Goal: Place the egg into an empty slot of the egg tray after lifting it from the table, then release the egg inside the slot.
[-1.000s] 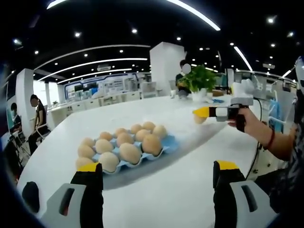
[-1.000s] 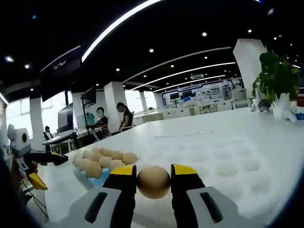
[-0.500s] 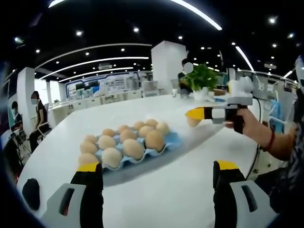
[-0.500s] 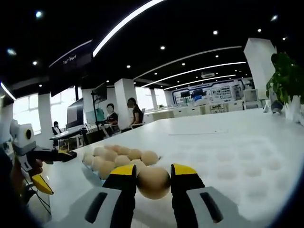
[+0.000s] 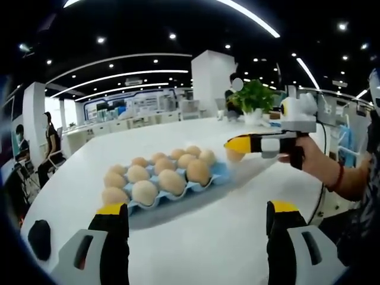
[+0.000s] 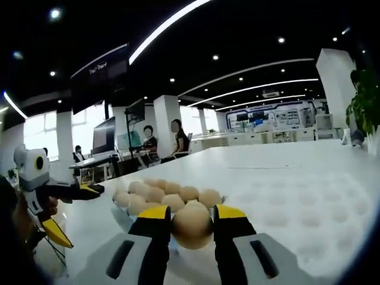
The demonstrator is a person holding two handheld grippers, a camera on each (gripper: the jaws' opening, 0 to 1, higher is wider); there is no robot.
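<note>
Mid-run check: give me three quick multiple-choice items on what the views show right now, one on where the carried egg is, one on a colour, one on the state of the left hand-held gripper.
1. Where is the carried egg?
A. Lying on the table
B. Between the jaws of the right hand-held gripper, near the tray
C. Seated in a tray slot

2. What colour is the egg tray?
A. Light blue
B. Red
C. Black

3. How is the left hand-held gripper?
A. Shut on an egg
B. Shut on the tray
C. Open, holding nothing

Answers: 1 B, the right gripper view shows the egg clamped between the yellow-tipped jaws. 2 A, blue rim shows under the eggs. 3 C, its jaws stand wide apart over bare table.
</note>
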